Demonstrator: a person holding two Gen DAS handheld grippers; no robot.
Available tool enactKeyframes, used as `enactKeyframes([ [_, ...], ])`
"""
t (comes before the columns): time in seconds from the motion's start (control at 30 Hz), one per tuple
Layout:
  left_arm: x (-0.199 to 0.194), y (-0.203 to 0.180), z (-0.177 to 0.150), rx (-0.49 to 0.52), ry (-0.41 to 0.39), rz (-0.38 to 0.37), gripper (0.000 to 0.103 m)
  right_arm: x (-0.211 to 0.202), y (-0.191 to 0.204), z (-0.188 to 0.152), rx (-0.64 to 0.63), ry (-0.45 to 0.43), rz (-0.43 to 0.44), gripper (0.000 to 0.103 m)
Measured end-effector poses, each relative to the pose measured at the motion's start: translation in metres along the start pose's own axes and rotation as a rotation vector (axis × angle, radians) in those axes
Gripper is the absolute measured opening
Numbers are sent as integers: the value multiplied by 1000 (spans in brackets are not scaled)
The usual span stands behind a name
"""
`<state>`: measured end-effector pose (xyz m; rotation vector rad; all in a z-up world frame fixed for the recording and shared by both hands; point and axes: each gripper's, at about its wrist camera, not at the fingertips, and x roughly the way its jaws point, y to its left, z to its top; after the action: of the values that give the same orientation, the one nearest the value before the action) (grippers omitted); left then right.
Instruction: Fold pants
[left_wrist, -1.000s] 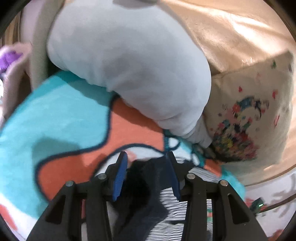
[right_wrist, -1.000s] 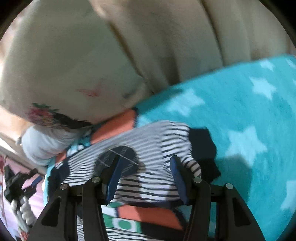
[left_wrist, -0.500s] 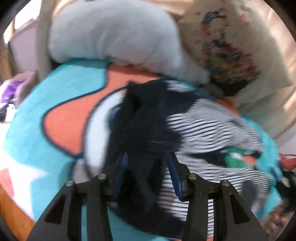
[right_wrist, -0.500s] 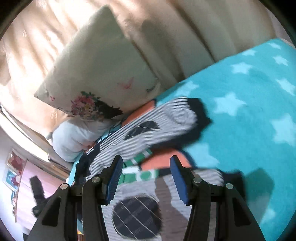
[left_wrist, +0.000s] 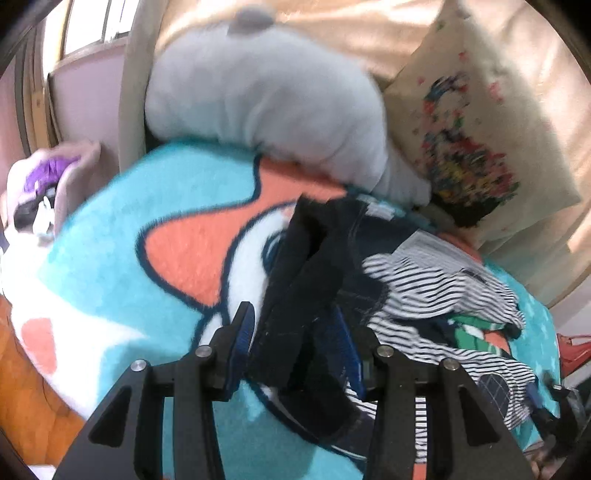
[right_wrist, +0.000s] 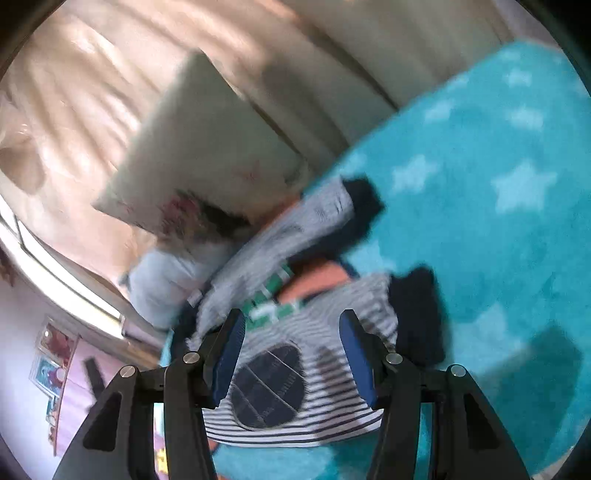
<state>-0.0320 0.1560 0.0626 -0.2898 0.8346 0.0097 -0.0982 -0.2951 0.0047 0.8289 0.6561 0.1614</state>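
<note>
Both my tongs have pulled back from the pants (left_wrist: 436, 280), which now lie spread on the teal blanket (left_wrist: 122, 280) instead of filling my view. That tells me the last placing move is done and the next fold can be set up.

My left tongs (left_wrist: 293, 343) hover over the dark waistband (left_wrist: 310, 258). Dark cloth sits between the two blue pads (left_wrist: 243, 330), but the picture is blurred and I cannot tell whether they pinch it or merely hang above it. A second ago this view was pressed close to the grey cushion (left_wrist: 266, 96); now the waistband, the striped legs and the printed pillow (left_wrist: 469, 147) all show, so I have risen and drawn away.

My right tongs (right_wrist: 291, 354) stand wide apart and hold nothing. Below them lies one striped leg with its dark knee patch (right_wrist: 269, 387); the other leg (right_wrist: 295, 236) runs off toward the pillow, ending in a dark cuff (right_wrist: 364, 195). A second ago that patch sat farther off beyond the pads, so I have retreated along the leg.

The legs look roughly side by side but rumpled; I judge they need smoothing before folding across.
</note>
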Motion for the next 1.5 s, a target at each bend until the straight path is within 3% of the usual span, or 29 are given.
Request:
enactKeyframes([
  [0.1, -22, -12, 2, 59, -98, 33, 48, 6, -20, -4, 53, -16, -39, 52],
  [0.17, -37, -21, 2, 105, -171, 77, 64, 1, -17, -4, 54, -28, -51, 53],
  [0.23, -53, -32, -1, 147, -259, 137, 89, -8, -2, -5, -7, -55, -100, 53],
  [0.3, -67, -42, -6, 183, -330, 190, 95, -14, 12, -7, -74, -85, -153, 54],
  [0.37, -76, -50, -9, 217, -356, 179, 95, -25, 32, -11, -150, -134, -200, 54],
  [0.5, -87, -57, -17, 222, -321, 118, 95, -48, 66, -23, -291, -231, -308, 58],
  [0.7, -102, -70, -38, 301, -281, 103, 95, -90, 114, -59, -473, -485, -458, 98],
  [0.8, -108, -74, -48, 327, -281, 97, 95, -97, 127, -73, -555, -553, -493, 103],
  [0.97, -117, -77, -61, 348, -274, 73, 95, -87, 134, -84, -626, -464, -569, 103],
  [1.17, -116, -77, -69, 353, -245, 56, 95, -88, 139, -99, -651, -438, -521, 103],
  [1.3, -111, -80, -70, 370, -224, 52, 95, -84, 134, -96, -600, -361, -459, 103],
  [1.5, -103, -85, -69, 382, -193, 44, 95, -76, 125, -90, -566, -293, -462, 103],
])
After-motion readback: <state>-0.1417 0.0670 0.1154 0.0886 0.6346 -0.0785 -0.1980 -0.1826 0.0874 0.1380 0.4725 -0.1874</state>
